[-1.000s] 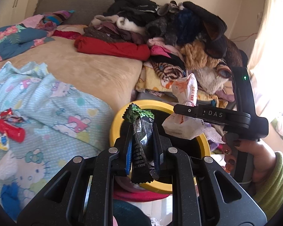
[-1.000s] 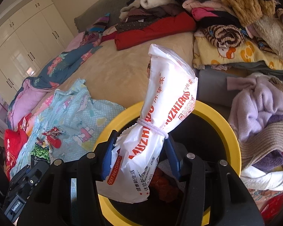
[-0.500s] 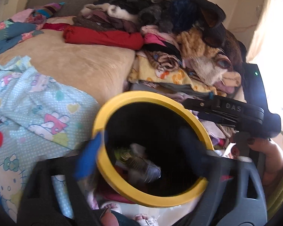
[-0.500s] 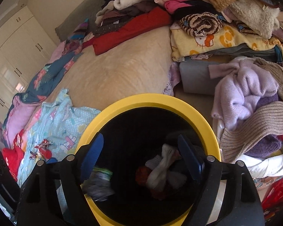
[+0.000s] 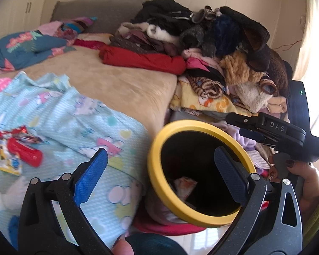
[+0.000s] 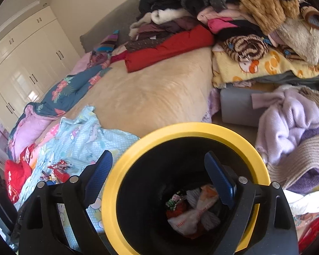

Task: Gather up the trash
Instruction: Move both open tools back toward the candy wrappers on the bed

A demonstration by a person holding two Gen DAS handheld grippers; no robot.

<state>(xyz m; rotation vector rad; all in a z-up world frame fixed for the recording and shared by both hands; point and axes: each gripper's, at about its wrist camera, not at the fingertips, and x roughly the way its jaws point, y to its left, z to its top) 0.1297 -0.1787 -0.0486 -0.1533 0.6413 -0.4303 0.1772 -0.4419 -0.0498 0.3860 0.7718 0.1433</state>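
A black bin with a yellow rim [image 5: 204, 125] [image 6: 187, 129] stands beside the bed. Inside it lie a white and orange plastic bag [image 6: 193, 214] [image 5: 185, 186] and a dark green wrapper [image 6: 173, 201]. My left gripper [image 5: 161, 176] is open and empty, over the bin's left rim. My right gripper [image 6: 159, 180] is open and empty above the bin mouth; it also shows in the left wrist view [image 5: 265, 127]. A red tube [image 5: 24, 154] [image 6: 62, 175] and several colourful wrappers [image 5: 6, 165] lie on the light blue blanket [image 5: 74, 114] to the left.
The bed has a beige cover [image 6: 146, 97]. A high pile of clothes [image 5: 212, 48] [image 6: 244, 21] lies behind and right of the bin. A lilac sweater [image 6: 291, 119] lies at the right. White wardrobes [image 6: 25, 59] stand at the far left.
Both grippers opened and dropped their loads: the white bag and the dark wrapper now lie in the bin. The left gripper has swung left, toward the blanket.
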